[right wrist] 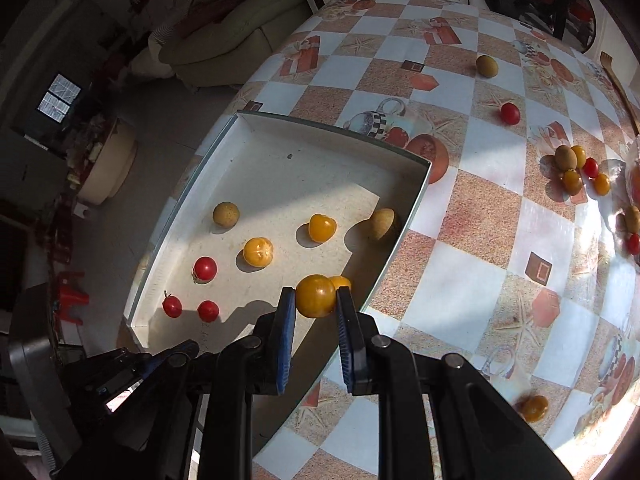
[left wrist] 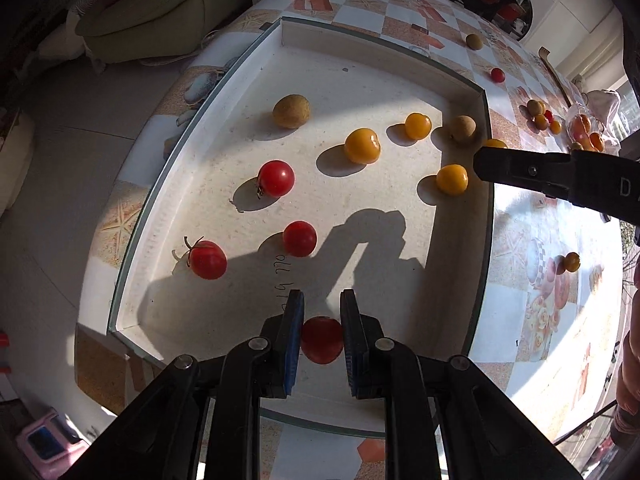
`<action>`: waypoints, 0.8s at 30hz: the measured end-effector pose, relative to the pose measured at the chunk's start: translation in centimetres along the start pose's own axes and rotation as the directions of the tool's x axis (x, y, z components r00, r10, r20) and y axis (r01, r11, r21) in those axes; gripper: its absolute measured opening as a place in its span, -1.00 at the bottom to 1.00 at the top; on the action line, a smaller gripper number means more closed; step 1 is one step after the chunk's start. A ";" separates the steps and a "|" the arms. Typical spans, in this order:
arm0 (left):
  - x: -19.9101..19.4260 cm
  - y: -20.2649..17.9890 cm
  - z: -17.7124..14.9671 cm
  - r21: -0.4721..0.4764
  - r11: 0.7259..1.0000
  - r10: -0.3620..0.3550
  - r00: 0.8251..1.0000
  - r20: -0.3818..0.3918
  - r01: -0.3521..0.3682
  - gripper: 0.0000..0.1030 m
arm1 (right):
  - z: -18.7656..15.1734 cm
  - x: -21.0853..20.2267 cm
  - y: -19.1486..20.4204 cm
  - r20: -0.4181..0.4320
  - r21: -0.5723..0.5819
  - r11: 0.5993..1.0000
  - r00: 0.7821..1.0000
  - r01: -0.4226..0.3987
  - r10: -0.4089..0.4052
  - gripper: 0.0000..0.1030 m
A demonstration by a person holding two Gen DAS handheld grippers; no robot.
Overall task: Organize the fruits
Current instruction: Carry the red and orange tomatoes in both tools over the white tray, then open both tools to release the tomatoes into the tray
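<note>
A shallow white tray [left wrist: 372, 46] [right wrist: 336, 136] lies on the checked table. It holds three red tomatoes [left wrist: 276, 178], three yellow tomatoes [left wrist: 362, 145] and two tan round fruits [left wrist: 291, 111]. My left gripper [left wrist: 322, 312] is shut on a red tomato [left wrist: 322, 340] above the tray's near edge. My right gripper [right wrist: 316, 300] is shut on a yellow tomato [right wrist: 315, 295] above the tray's right side; its fingers [left wrist: 520, 168] reach in from the right in the left wrist view.
Loose fruit lies on the table: a tan fruit [right wrist: 487, 66], a red tomato [right wrist: 510, 113], a mixed cluster [right wrist: 576, 168], a yellow tomato [right wrist: 534, 408] and more at the right edge [right wrist: 632, 224]. A sofa [right wrist: 236, 36] stands beyond the table.
</note>
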State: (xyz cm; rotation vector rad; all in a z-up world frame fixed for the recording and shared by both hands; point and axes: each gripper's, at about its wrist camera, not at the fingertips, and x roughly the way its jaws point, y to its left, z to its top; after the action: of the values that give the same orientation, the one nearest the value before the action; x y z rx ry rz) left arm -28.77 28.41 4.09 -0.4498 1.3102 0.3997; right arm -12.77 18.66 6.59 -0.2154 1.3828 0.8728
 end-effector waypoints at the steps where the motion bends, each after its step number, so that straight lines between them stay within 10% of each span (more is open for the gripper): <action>1: 0.2 0.3 -0.1 -0.006 1.000 0.005 1.000 -0.005 -0.005 -0.61 | -0.1 0.5 0.5 -0.014 -0.009 1.000 1.000 0.000 0.000 -0.58; 24: 1.0 0.1 -0.8 0.036 0.997 0.066 0.998 0.002 -0.066 -0.60 | -0.8 6.4 3.1 -0.163 -0.057 0.996 0.984 0.069 -0.078 -0.56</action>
State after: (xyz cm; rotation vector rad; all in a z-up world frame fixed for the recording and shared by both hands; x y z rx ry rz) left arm -29.25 28.09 2.93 -0.3773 1.3322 0.4302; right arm -15.82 22.89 1.66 -0.3829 1.4974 0.8439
